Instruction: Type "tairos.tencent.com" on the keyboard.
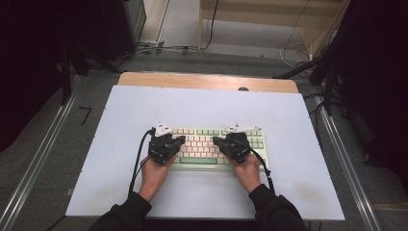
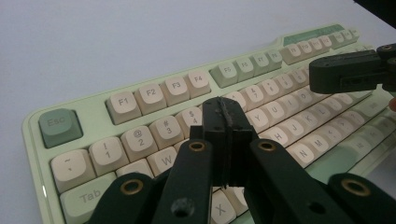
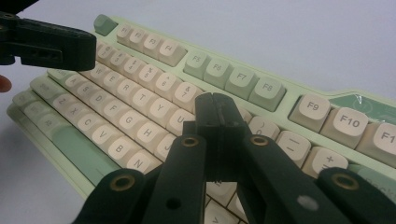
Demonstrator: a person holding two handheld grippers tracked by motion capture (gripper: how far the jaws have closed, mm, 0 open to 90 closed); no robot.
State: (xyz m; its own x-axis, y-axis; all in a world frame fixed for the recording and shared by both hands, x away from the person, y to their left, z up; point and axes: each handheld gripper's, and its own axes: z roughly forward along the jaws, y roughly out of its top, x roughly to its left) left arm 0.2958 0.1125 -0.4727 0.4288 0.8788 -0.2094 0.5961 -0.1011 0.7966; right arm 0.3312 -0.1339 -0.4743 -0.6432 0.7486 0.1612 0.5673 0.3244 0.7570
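A pale green keyboard (image 1: 207,144) with cream and green keys lies on the white table sheet (image 1: 144,101). My left gripper (image 1: 181,139) hovers over its left half, jaws shut together with nothing between them. The right gripper (image 1: 216,141) hovers over the right half, also shut and empty. In the left gripper view the closed left gripper (image 2: 226,111) points over the number row of the keyboard (image 2: 140,116); the other gripper's jaw shows at upper right. In the right gripper view the closed right gripper (image 3: 215,108) sits above the keys near the middle of the keyboard (image 3: 140,98).
The white sheet covers a wooden table (image 1: 207,81) whose far edge shows bare. Metal rails (image 1: 38,159) run along both sides on the grey floor. Cables (image 1: 288,48) and black stands lie beyond the table's far end.
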